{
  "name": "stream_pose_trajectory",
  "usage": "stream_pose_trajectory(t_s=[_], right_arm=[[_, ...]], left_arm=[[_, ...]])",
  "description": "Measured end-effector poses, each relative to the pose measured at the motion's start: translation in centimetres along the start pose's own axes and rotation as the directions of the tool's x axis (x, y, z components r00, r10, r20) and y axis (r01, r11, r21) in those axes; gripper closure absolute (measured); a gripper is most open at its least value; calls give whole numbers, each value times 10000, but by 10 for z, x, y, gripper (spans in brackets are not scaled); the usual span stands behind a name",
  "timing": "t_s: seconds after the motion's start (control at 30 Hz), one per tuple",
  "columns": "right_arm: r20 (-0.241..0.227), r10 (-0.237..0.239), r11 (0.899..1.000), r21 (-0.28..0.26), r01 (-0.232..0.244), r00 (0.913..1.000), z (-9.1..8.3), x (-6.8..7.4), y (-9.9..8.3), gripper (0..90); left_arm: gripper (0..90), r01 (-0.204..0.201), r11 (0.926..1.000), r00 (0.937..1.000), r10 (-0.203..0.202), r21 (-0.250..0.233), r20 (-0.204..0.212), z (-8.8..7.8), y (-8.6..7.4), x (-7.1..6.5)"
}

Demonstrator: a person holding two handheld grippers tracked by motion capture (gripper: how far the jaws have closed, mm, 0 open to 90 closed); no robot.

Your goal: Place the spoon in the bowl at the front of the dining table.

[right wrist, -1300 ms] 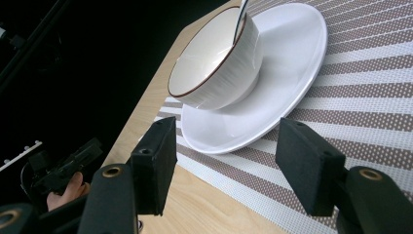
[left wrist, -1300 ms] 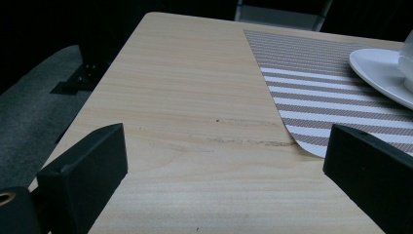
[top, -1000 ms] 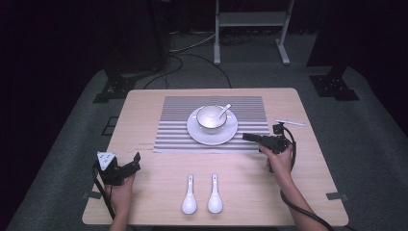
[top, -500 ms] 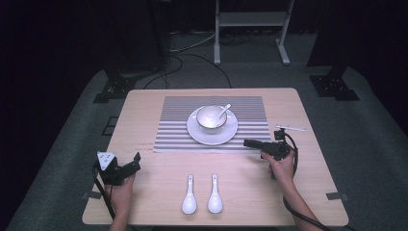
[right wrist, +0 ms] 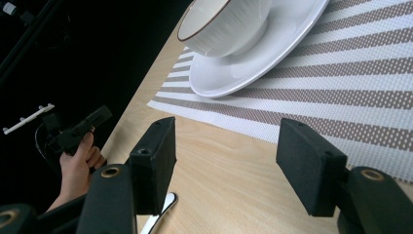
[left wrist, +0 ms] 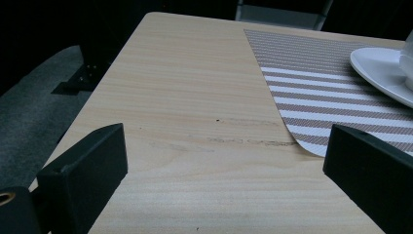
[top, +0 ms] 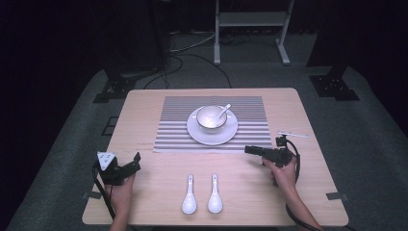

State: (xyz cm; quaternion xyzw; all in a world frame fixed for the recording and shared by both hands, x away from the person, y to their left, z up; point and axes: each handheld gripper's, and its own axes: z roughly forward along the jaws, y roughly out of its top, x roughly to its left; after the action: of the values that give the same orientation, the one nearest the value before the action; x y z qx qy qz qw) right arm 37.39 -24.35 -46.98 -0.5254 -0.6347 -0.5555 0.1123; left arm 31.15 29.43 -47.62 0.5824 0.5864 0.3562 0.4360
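Bowl [top: 210, 118] on saucer [top: 212, 134] holds 1 spoon [top: 223, 111]; both tongs spread, empty.

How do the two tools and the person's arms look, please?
Both tools are black, each with two blocky, flat-faced jaws. The left tool carries a grey three-cornered plate on top; the right tool trails a black cable looping by the wrist. The forearms are bare, with no sleeves in view.

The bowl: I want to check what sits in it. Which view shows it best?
The high view: it looks down into the bowl, showing a spoon leaning inside. The right gripper view gives only its tilted outer wall and rim, close up. The left gripper view catches a sliver at its right edge.
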Motion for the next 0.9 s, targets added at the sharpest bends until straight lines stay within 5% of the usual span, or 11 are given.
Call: stream_pose_trajectory(t_s=[0.9], right_arm=[[-225,70,9998,-180,-74,9997,-18,-1,-29,386]], left_arm=[[11,-26,10000,10000,26,9,-19,0,0,0]])
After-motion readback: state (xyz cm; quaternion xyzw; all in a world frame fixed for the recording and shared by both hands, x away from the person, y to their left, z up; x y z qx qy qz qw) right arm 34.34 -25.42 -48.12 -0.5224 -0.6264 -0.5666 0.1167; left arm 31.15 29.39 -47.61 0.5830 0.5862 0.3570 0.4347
